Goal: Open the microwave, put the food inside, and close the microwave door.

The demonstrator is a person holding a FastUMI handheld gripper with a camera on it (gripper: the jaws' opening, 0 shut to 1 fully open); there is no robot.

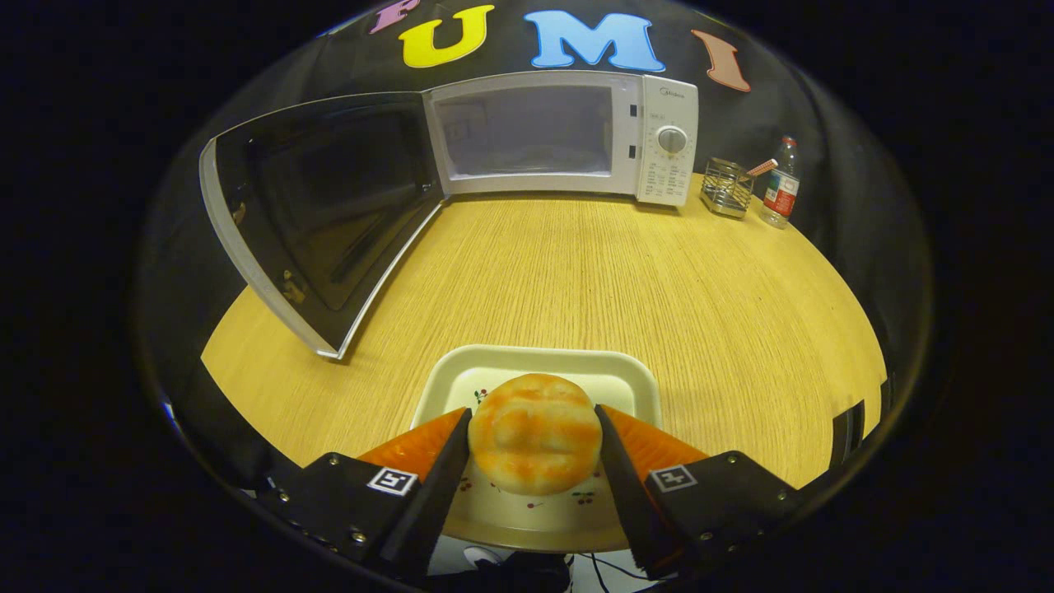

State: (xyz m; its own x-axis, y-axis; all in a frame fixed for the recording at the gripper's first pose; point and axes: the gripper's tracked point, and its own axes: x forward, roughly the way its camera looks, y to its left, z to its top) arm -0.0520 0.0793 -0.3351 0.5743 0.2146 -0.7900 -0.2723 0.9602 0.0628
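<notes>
A round golden bread bun (535,432) sits between my two fingers, and my gripper (535,428) is shut on it, one finger pressing each side. The bun is over a cream square plate (539,364) at the near edge of the wooden table. Whether it rests on the plate or hangs just above it I cannot tell. Far beyond the fingers stands a white microwave (568,136) with its door (317,210) swung wide open to the left. Its cavity (527,132) is bare and lit.
A wire holder (728,188) and a plastic bottle (782,183) stand to the right of the microwave. A stretch of wooden table (593,272) lies between the plate and the oven. The open door reaches forward over the table's left side.
</notes>
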